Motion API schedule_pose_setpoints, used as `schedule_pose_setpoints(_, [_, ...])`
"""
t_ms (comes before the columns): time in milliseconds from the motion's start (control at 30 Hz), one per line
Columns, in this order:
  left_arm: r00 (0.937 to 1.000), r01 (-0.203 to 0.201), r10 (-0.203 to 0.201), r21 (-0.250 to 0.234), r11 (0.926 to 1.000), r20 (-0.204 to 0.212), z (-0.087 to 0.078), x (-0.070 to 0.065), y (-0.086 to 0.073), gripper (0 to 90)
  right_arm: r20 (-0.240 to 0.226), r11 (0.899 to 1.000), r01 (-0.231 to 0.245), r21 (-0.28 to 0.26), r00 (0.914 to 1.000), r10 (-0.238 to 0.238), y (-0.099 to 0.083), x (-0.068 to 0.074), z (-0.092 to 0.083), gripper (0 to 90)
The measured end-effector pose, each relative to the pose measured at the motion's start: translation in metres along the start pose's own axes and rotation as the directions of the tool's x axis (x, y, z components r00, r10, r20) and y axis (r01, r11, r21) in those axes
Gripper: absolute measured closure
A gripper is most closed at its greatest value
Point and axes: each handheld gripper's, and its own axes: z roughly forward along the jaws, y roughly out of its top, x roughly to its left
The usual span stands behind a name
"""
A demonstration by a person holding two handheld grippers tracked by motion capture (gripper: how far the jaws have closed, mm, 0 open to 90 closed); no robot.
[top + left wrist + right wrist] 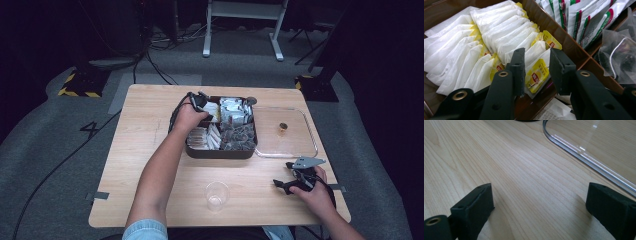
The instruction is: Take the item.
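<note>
I am holding the left gripper (202,100) over the dark brown compartment box (220,152) in the upper middle of the high view, reaching into its upper left section. In the left gripper view its jaws are standing apart around a yellow-tagged tea bag (537,75) at the near end of a row of white tea bags (474,45); one jaw pad is touching the packet's left side, while the other is sitting just clear of it on the right. Green-and-white sachets (586,22) are filling the neighbouring compartment at the upper right of that frame, and grey mesh bags (619,55) are lying at the right edge. I am resting the right gripper (295,182) low at the lower right of the high view, on the wooden table (511,170), jaws spread wide, with nothing between them. The clear tray (599,145) is sitting just beyond it, a small brown object (283,128) inside. A clear plastic cup (217,195) is standing at the lower centre, well apart from both grippers.
</note>
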Motion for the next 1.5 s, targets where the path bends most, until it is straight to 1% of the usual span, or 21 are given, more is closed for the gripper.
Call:
schedule_pose_setpoints(200, [0.9999,-0.006,0.006,0.020,0.9998,-0.009,0.002,0.000,0.001,66.0,0.000,1.000,0.000,0.000,1.0000,0.000,0.000,0.000,0.000,7.7])
schedule_pose_setpoints(300, [0.9998,-0.015,0.016,0.034,0.9993,-0.015,0.004,0.000,0.001,67.3,0.000,1.000,0.000,0.000,1.0000,0.000,0.000,0.000,0.000,7.7])
schedule_pose_setpoints(333, [0.9997,-0.017,0.018,0.036,0.9992,-0.017,0.004,0.000,0.001,68.9,0.000,1.000,0.000,0.000,1.0000,0.000,0.000,0.000,0.000,7.7])
schedule_pose_setpoints(367, [0.9997,-0.018,0.019,0.037,0.9992,-0.017,0.004,-0.001,0.001,73.2,0.000,1.000,0.000,0.000,1.0000,0.000,0.000,0.000,0.000,7.7])
schedule_pose_setpoints(400, [0.9996,-0.019,0.020,0.038,0.9991,-0.018,0.004,-0.001,0.001,73.2,0.000,1.000,0.000,0.000,1.0000,0.000,0.000,0.000,0.000,7.7])
schedule_pose_setpoints(467, [0.9996,-0.023,0.023,0.036,0.9991,-0.017,0.004,-0.001,0.001,77.0,0.000,1.000,0.000,0.000,1.0000,0.000,0.000,0.000,0.000,7.7])
schedule_pose_setpoints(633, [0.9982,-0.055,0.056,0.045,0.9975,-0.022,0.003,-0.003,0.002,86.5,0.000,1.000,0.000,0.000,1.0000,0.000,0.000,0.000,0.000,7.7])
schedule_pose_setpoints(733, [0.9974,-0.068,0.069,0.031,0.9972,-0.022,0.000,-0.004,0.003,89.7,0.000,1.000,0.000,0.000,1.0000,0.000,0.000,0.000,0.000,7.7])
schedule_pose_setpoints(800, [0.9962,-0.084,0.085,0.032,0.9960,-0.021,-0.002,-0.004,0.003,90.0,0.000,1.000,0.000,0.000,1.0000,0.000,0.000,0.000,0.000,7.7])
schedule_pose_setpoints(933, [0.9945,-0.103,0.103,0.029,0.9943,-0.017,-0.005,-0.005,0.004,90.0,0.000,1.000,0.000,0.000,1.0000,0.000,0.000,0.000,0.000,7.7])
schedule_pose_setpoints(967, [0.9939,-0.107,0.108,0.025,0.9939,-0.022,-0.007,-0.006,0.004,90.0,0.000,1.000,0.000,0.000,1.0000,0.000,0.000,0.000,0.000,7.7])
schedule_pose_setpoints(1000, [0.9934,-0.111,0.111,0.014,0.9937,-0.029,-0.009,-0.007,0.005,90.0,0.000,1.000,0.001,0.000,1.0000,-0.001,0.000,0.000,0.000,7.7])
schedule_pose_setpoints(1100, [0.9922,-0.122,0.121,-0.011,0.9925,-0.028,-0.015,-0.008,0.007,90.0,0.000,1.000,0.000,0.000,1.0000,0.000,0.000,0.000,0.000,7.7])
schedule_pose_setpoints(1167, [0.9916,-0.126,0.126,-0.017,0.9919,-0.031,-0.019,-0.009,0.008,90.0,0.000,1.000,0.000,0.000,1.0000,0.000,0.000,0.000,0.000,7.7])
schedule_pose_setpoints(1200, [0.9906,-0.134,0.133,-0.023,0.9907,-0.031,-0.022,-0.010,0.009,90.0,0.000,1.000,0.000,0.000,1.0000,0.000,0.000,0.000,0.000,7.7])
schedule_pose_setpoints(1300, [0.9900,-0.139,0.138,-0.043,0.9894,-0.028,-0.030,-0.012,0.012,90.0,0.000,1.000,0.000,0.000,1.0000,0.000,0.000,0.000,0.000,7.7])
schedule_pose_setpoints(1333, [0.9887,-0.148,0.147,-0.047,0.9878,-0.031,-0.032,-0.013,0.013,90.0,0.000,1.000,0.000,0.000,1.0000,0.000,0.000,0.000,0.000,7.7])
schedule_pose_setpoints(1500, [0.9880,-0.153,0.150,-0.077,0.9853,-0.036,-0.044,-0.016,0.016,90.0,0.000,1.000,0.000,0.000,1.0000,0.000,0.000,0.000,0.000,7.6])
